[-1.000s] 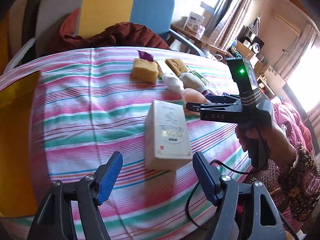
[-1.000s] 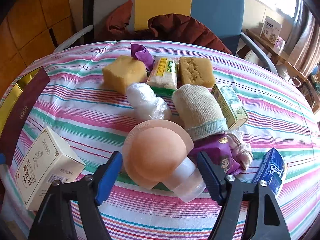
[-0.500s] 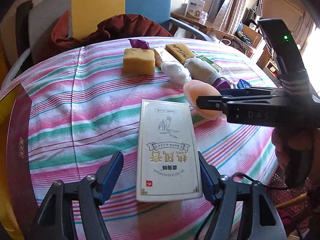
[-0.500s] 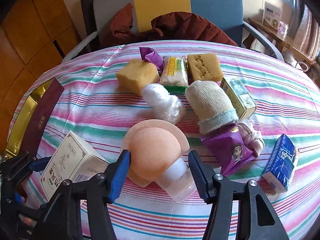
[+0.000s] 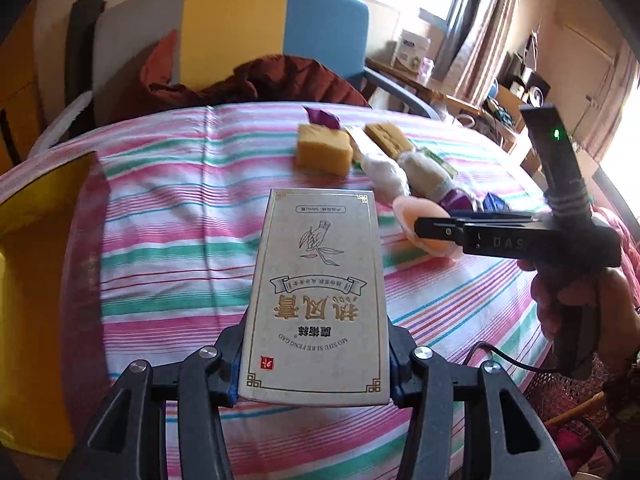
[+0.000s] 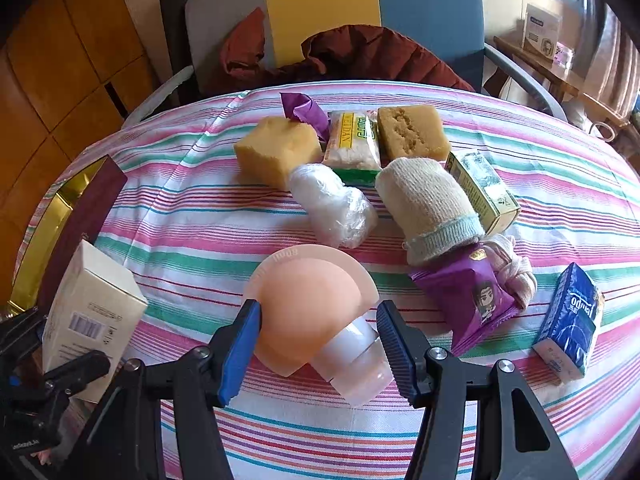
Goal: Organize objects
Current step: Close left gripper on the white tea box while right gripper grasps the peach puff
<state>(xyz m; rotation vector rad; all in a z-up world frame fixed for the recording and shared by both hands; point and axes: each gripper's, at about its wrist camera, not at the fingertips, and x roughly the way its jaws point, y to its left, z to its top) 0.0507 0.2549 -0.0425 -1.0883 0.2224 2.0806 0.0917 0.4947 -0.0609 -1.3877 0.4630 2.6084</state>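
A cream carton with gold lettering (image 5: 316,288) sits between the fingers of my left gripper (image 5: 316,360). The jaws are closing and both pads lie against its long sides. In the right wrist view the carton (image 6: 92,304) stands tilted up at the left, above the striped cloth, with the left gripper (image 6: 48,380) under it. My right gripper (image 6: 320,344) straddles a peach dome-capped clear bottle (image 6: 304,312) lying on the cloth. One pad touches the dome and the other touches the clear body. The left wrist view shows the right gripper (image 5: 440,232) side-on beside that bottle (image 5: 420,216).
Behind the bottle lie a yellow sponge (image 6: 276,148), a white plastic bundle (image 6: 332,204), a rolled sock (image 6: 428,208), a green box (image 6: 484,188), a purple snack packet (image 6: 468,300) and a blue tissue pack (image 6: 568,320). A maroon-and-gold box (image 6: 80,216) sits at the table's left edge.
My left gripper moved forward around the cream carton and narrowed from wide open onto its sides; the carton now tips up. My right gripper's jaws narrowed around the peach-capped bottle.
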